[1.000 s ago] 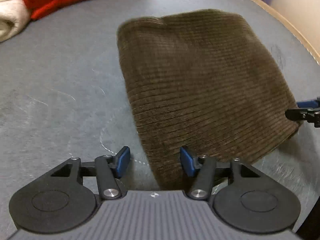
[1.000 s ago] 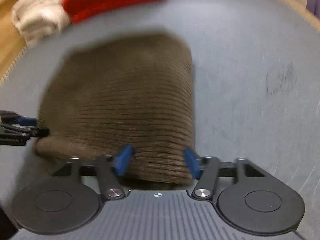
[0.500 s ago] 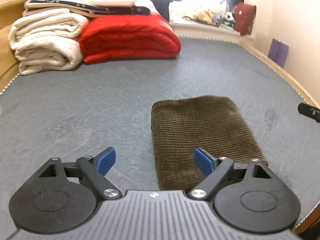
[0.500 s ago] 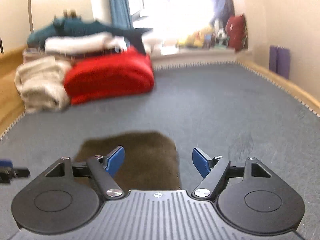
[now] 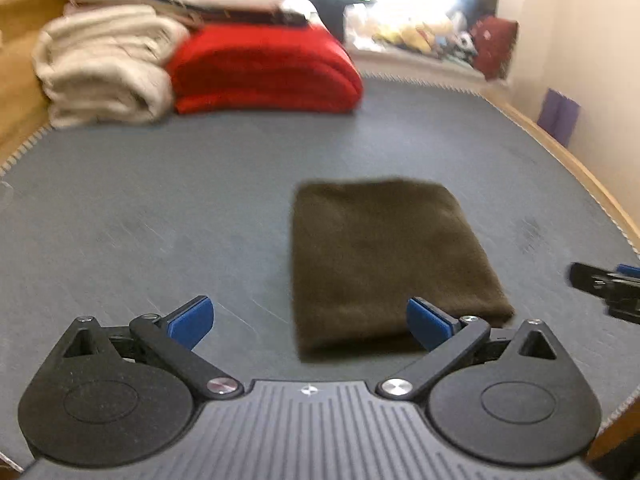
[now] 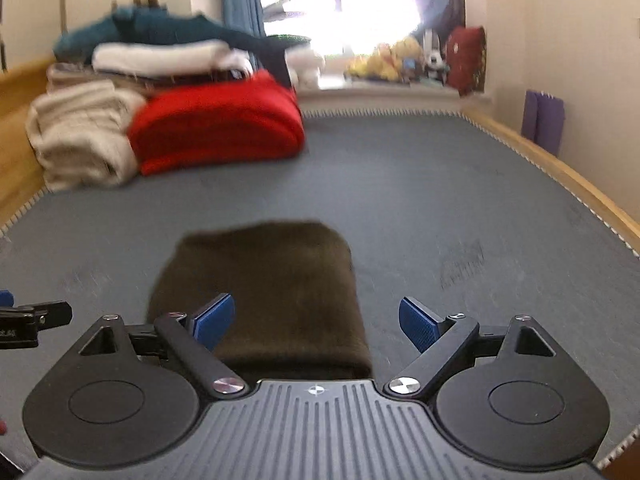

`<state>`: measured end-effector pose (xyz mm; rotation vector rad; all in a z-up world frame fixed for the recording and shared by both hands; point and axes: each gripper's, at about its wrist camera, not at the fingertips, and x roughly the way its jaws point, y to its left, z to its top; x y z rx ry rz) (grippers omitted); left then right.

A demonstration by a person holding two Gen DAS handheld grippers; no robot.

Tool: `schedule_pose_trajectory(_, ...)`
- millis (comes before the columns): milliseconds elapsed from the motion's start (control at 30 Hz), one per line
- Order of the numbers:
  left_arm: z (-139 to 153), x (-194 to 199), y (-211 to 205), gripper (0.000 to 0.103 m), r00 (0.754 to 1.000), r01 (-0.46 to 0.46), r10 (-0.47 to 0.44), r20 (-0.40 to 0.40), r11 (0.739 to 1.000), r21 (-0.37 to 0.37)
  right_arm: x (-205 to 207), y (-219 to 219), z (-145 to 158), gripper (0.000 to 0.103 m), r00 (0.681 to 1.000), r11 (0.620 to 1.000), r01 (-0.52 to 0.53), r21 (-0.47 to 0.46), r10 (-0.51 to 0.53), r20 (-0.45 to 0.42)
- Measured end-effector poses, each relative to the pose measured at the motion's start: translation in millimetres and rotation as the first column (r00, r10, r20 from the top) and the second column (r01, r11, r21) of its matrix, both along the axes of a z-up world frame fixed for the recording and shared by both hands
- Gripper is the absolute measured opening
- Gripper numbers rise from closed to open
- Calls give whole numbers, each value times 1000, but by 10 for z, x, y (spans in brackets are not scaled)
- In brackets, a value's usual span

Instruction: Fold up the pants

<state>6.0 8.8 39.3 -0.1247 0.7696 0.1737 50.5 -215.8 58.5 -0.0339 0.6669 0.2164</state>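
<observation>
Brown pants (image 5: 384, 256) lie folded, lower centre frame; left gripper (image 5: 310, 320) and right gripper (image 6: 316, 320), jaws apart, have lifted back since a second ago. Fold looks finished.

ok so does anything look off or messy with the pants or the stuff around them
Nothing stands out. The brown pants lie as a compact folded rectangle flat on the grey mat, touching neither open tool. The red blanket and cream towels sit stacked at the far end. The image is blurred, so fine wrinkles can't be judged.

Home bedroom (folded blankets (image 6: 208, 128), windowsill plush toys (image 6: 396, 62)).
</observation>
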Motion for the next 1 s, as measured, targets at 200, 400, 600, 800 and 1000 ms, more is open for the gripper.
schedule_pose_trajectory(200, -187, 280, -93, 103, 996, -18, 18, -90, 1000, 1, 113, 175, -162, 90, 994, 998, 14, -55, -19, -106)
schedule_pose_trajectory(400, -388, 442, -181, 103, 984, -37, 32, -174, 999, -23, 158, 235, -267, 90, 989, 997, 36, -62, -45, -141)
schedule_pose_trajectory(600, -448, 503, -242, 103, 982, -21, 18, -191, 1000, -17, 224, 251, -400, 90, 979, 994, 51, -101, -70, -191)
schedule_pose_trajectory(800, -462, 517, -256, 103, 983, 1, -1, -185, 1000, -3, 234, 231, -427, 90, 976, 993, 57, -102, -77, -203)
schedule_pose_trajectory(1000, -475, 501, -216, 103, 981, -13, 9, -193, 1000, -17, 222, 186, -410, 90, 974, 993, 61, -105, -81, -209)
